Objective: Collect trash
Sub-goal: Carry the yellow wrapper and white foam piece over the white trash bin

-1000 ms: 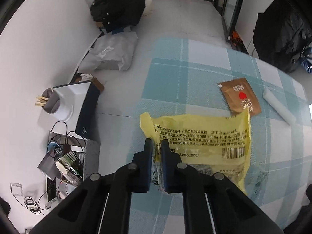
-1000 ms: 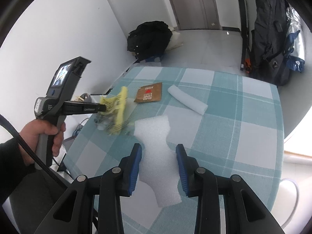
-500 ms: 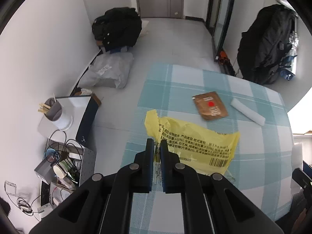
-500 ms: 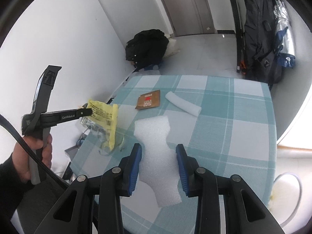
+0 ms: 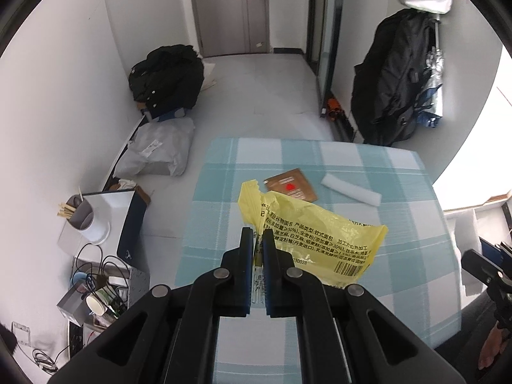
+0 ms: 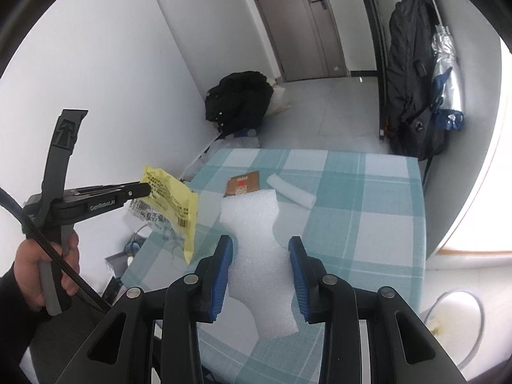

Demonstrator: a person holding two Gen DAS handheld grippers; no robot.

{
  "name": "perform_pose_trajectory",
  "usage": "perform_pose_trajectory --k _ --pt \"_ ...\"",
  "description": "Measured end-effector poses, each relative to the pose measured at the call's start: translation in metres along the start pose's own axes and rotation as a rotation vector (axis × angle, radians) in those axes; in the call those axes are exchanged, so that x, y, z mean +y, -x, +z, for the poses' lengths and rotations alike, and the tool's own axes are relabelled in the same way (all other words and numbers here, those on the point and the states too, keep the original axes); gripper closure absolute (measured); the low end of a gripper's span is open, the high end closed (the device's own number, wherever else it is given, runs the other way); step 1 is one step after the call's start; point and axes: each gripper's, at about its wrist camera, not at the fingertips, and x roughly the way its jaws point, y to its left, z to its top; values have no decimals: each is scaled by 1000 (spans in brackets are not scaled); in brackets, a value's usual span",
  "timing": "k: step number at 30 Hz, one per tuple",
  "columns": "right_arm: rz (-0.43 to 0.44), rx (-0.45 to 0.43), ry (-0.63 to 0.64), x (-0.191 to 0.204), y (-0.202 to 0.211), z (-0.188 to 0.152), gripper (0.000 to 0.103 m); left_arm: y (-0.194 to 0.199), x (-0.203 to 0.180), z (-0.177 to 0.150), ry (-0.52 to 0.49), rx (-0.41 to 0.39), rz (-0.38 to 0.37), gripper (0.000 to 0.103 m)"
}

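The left gripper (image 5: 258,240) is clamped tight on one edge of a yellow wrapper (image 5: 307,224), which hangs crumpled off the table (image 5: 400,172), clear of the checked cloth and out past its left edge, printed side and barcode showing. From the other side, the person's hand (image 6: 48,275) grips the handle of that tool, a black cable running past the knuckles. The right gripper (image 6: 260,249) has its jaws partly apart with nothing between the pads; it hangs above a white foam sheet (image 6: 256,240) that lies flat on the near half of the cloth. Farther back on the table lie a brown sachet (image 5: 289,185) with a red mark and, just beside it to the right, a small white foam roll (image 5: 350,188); the two are close but not touching. On the floor by the wall to the left are a black bag (image 5: 166,80) and a grey parcel (image 5: 156,153), and a dark backpack (image 5: 393,80) hangs at the right.
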Motion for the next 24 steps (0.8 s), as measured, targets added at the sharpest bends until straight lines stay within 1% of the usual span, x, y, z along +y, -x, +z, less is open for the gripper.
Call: perform_pose_trajectory --k 5,10,13,19,20,24 --pt "-10 -53 1 -2 21 10 68 16 -11 9 -8 -33 -35 101" --pt "-19 -108 -31 -14 45 21 68 30 -25 20 -16 -67 -65 101" --pt "-31 -135 -42 -22 59 29 68 38 -36 30 -19 -87 -96 101" --pt "-59 -214 -54 -42 97 47 68 55 -75 53 -64 -138 -161 101" --pt "-67 -233 -56 -47 106 51 68 57 -87 58 -81 -148 -175 101" --pt "-122 -291 -67 -71 139 60 68 59 -124 73 -124 -160 -230 101"
